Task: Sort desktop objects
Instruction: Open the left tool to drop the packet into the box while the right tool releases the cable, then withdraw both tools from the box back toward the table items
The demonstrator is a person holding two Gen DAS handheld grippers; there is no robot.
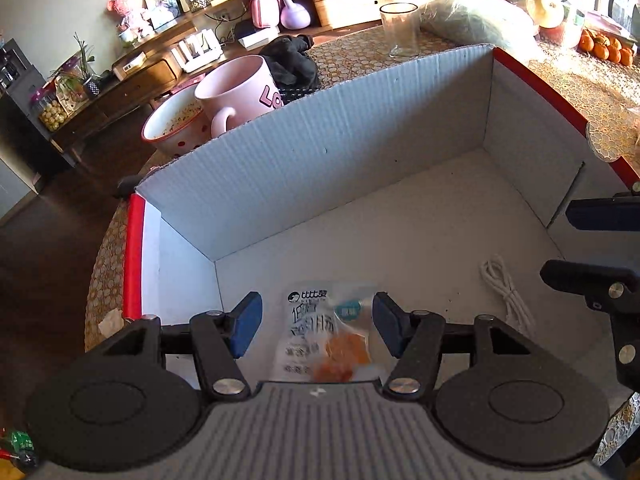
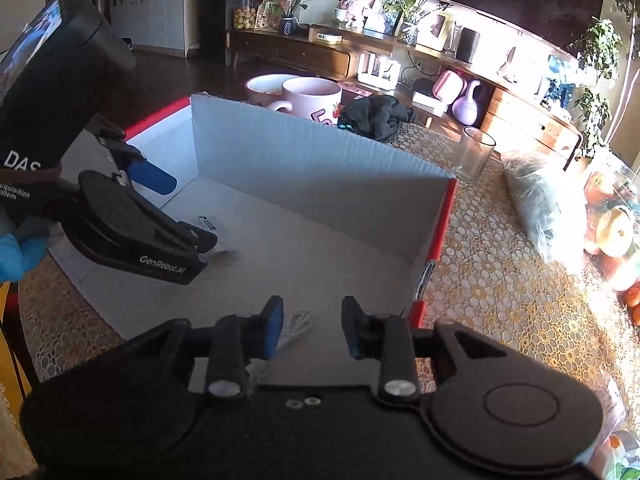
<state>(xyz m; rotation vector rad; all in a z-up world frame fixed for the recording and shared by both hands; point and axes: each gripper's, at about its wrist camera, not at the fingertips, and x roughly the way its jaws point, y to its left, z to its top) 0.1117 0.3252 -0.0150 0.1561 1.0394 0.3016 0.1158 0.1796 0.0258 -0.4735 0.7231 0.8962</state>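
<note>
Inside the red-edged cardboard box (image 1: 304, 168) on the bench (image 2: 500, 280), both sorted items lie on the floor panel: a snack packet (image 1: 320, 332) and a coiled white cord (image 1: 506, 288). Left gripper (image 1: 316, 326) hangs over the packet, its fingers (image 1: 246, 326) moderately wide and clear of the packet's edges, apparently after release. Right gripper (image 2: 308, 330) stands over the cord, fingers (image 2: 274, 326) narrowly parted, nothing pinched. Mugs and a glass stay outside.
</note>
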